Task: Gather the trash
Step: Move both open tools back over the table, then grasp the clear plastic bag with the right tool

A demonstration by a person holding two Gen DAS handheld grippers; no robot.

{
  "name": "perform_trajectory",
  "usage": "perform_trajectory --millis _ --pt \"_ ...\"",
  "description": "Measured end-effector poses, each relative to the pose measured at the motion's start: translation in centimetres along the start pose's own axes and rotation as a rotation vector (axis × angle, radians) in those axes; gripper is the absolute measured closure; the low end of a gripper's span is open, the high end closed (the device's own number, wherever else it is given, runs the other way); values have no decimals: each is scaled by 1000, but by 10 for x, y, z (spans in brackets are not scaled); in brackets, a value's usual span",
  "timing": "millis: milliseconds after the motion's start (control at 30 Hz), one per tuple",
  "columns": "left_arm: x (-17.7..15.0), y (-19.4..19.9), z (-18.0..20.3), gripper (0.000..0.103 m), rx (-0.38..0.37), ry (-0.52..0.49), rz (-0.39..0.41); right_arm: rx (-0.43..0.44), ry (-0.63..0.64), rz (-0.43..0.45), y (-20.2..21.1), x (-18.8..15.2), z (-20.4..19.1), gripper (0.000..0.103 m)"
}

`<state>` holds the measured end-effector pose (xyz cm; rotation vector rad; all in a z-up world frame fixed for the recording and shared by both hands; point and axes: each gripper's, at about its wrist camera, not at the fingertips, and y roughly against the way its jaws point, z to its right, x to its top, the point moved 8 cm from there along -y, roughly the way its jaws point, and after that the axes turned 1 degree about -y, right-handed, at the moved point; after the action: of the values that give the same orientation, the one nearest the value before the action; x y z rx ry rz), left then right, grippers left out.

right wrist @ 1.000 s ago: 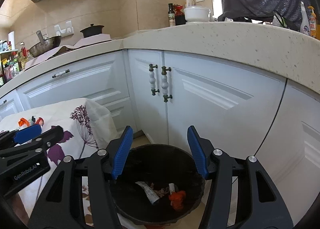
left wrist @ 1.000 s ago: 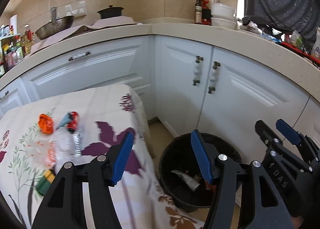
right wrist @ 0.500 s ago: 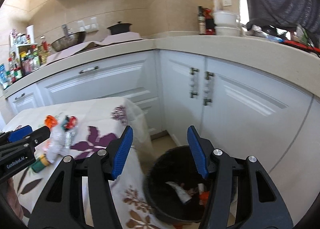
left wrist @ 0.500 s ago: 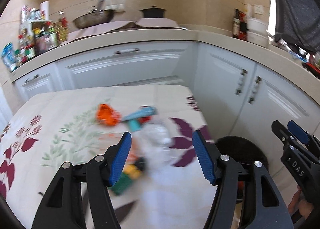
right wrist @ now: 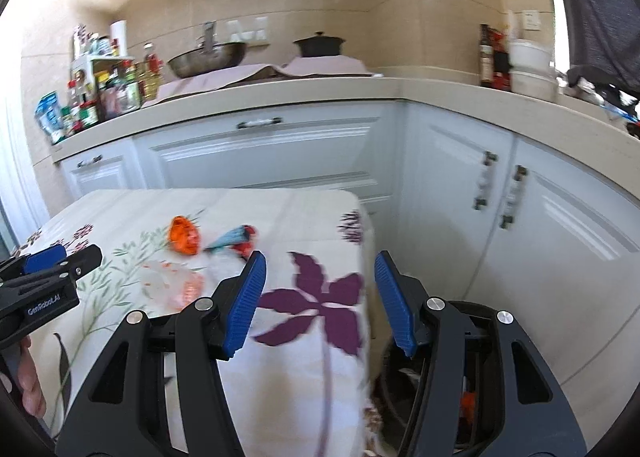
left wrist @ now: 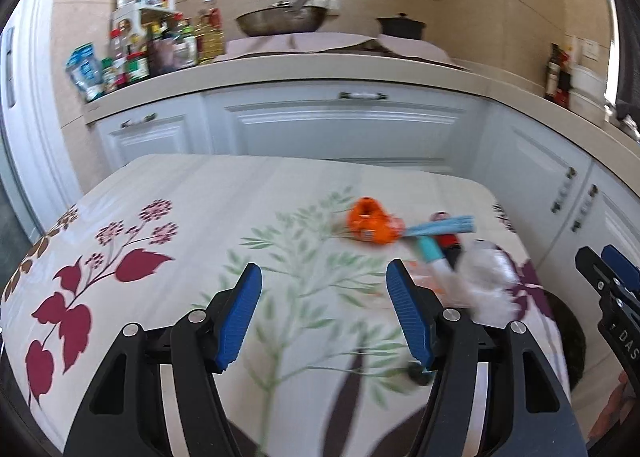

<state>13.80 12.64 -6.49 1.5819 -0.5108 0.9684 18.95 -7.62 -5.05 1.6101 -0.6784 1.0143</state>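
With both tools released and empty, bring the left tool (left wrist: 324, 313) over the orange wrapper (left wrist: 370, 226), the right tool (right wrist: 318, 299) to the clear bag (left wrist: 486, 281) right of that wrapper.

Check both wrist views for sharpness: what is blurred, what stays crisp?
Left wrist view: the left claw is crisp; the orange wrapper and clear plastic on the tablecloth are motion-smeared. Right wrist view: the right claw is sharp; the cloth's purple flower and cabinet handles are smeared.
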Motion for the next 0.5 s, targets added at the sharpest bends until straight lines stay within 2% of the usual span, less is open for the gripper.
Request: perform_trajectory --millis 200,500 --pt "-3 -10 -37 39 42 37 -16 33 38 -36 -16 -2 -31 48" --pt "-11 -27 -68 39 64 83 -55 40 33 -132 -48 -9 -49 48"
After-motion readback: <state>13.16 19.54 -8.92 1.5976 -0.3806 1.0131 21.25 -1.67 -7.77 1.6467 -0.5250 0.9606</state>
